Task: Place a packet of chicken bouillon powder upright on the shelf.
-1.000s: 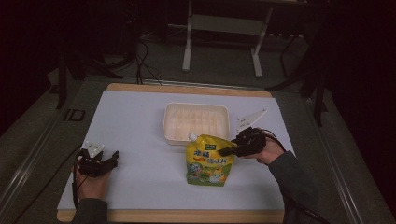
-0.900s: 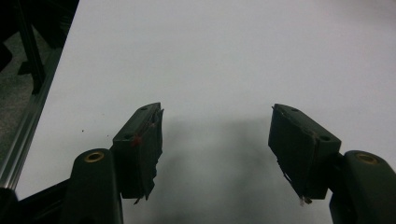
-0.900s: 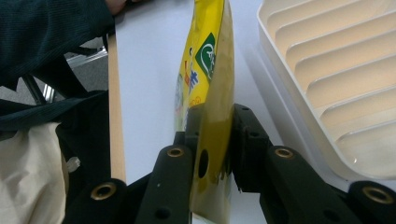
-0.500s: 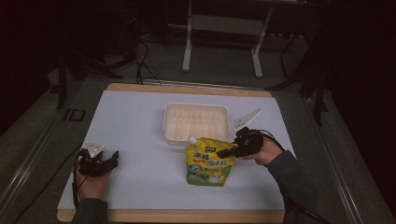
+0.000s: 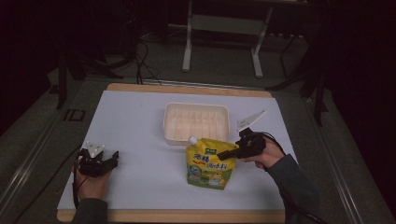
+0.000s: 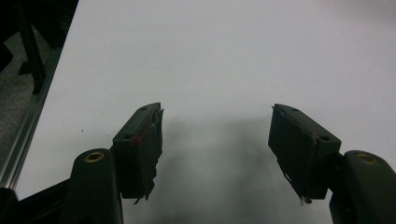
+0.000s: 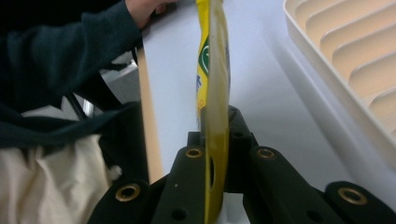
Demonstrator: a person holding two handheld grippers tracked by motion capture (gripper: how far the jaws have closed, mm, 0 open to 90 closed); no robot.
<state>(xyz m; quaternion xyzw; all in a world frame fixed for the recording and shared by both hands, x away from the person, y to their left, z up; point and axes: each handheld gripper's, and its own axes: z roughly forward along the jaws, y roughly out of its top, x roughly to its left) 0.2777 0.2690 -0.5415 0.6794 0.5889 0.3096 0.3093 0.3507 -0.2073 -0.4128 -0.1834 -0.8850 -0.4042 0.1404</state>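
Note:
A yellow stand-up pouch (image 5: 208, 162) with a white spout stands on the white table (image 5: 135, 126), just in front of a cream ribbed tray (image 5: 196, 122). My right gripper (image 5: 223, 154) is shut on the pouch's upper right edge; in the right gripper view the thin yellow pouch (image 7: 212, 70) is pinched edge-on between the black jaws, and the gripper (image 7: 215, 135) holds it upright. My left gripper (image 5: 111, 158) rests at the table's front left, open, with nothing between its fingers (image 6: 140, 144) over bare white table (image 6: 215, 56).
The tray's ribbed inside (image 7: 355, 60) lies close to the right of the pouch in the right gripper view. A wooden table edge (image 5: 187, 215) runs along the front. Metal stand legs (image 5: 222, 42) and cables lie on the dark floor behind the table.
The pouch and right gripper have shifted slightly toward the front of the table. The left gripper has stayed where it was.

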